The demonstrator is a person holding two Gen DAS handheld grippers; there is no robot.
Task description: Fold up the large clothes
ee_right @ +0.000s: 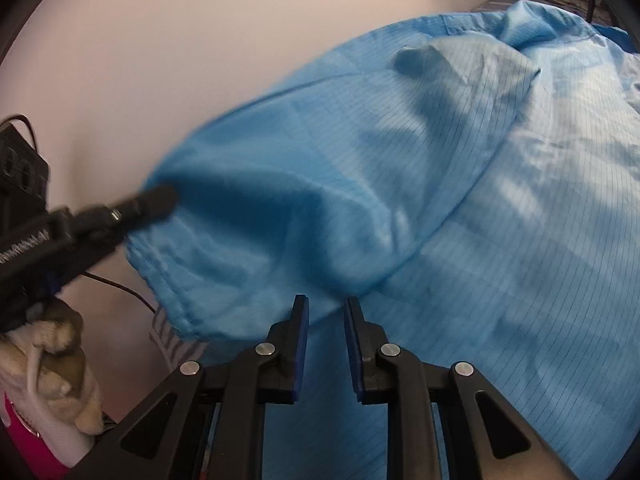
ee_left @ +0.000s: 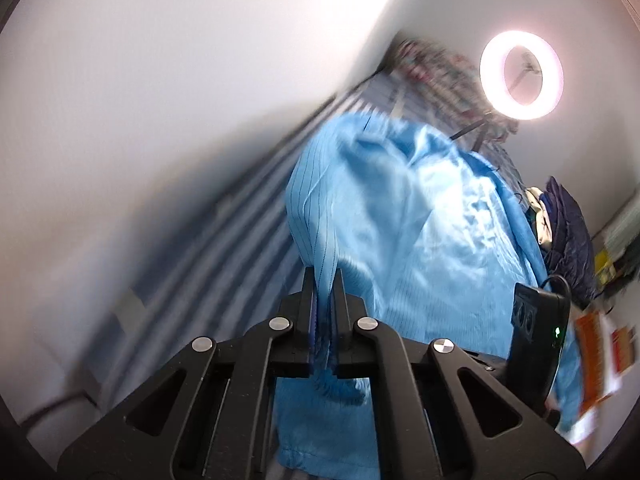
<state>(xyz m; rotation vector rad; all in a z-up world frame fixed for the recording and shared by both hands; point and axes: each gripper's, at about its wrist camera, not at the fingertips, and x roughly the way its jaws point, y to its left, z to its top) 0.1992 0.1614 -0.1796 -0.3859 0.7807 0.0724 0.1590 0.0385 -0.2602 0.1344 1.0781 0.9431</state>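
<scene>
The left tongs (ee_left: 325,284) are pinching a bunched edge of the big blue coat (ee_left: 420,220), with the pads pressed tight on the cloth. A sleeve part of the coat is hanging from them, lifted up off the bed. The rest of the coat is lying spread over the striped bed sheet (ee_left: 224,248), which is running along a white wall (ee_left: 160,80).

The right tongs (ee_right: 327,312) are hovering just over the coat near its cuff (ee_right: 176,304). Their pads are standing a little apart, and no cloth is between them. In the right wrist view, the left tongs are showing at the left side, gripping the sleeve end.

Around the coat, other things are crowding the bed. A glowing ring light (ee_left: 522,76) is standing at the far end, beside a flowered blanket pile (ee_left: 436,68). A dark blue puffy garment (ee_left: 568,232) is lying to the right of the coat, just beside it. Orange and white papers (ee_left: 600,352) are lying near the right edge. A beige fuzzy thing (ee_right: 60,364) and a thin black cable (ee_right: 120,288) are sitting at the near left, close to the cuff.
</scene>
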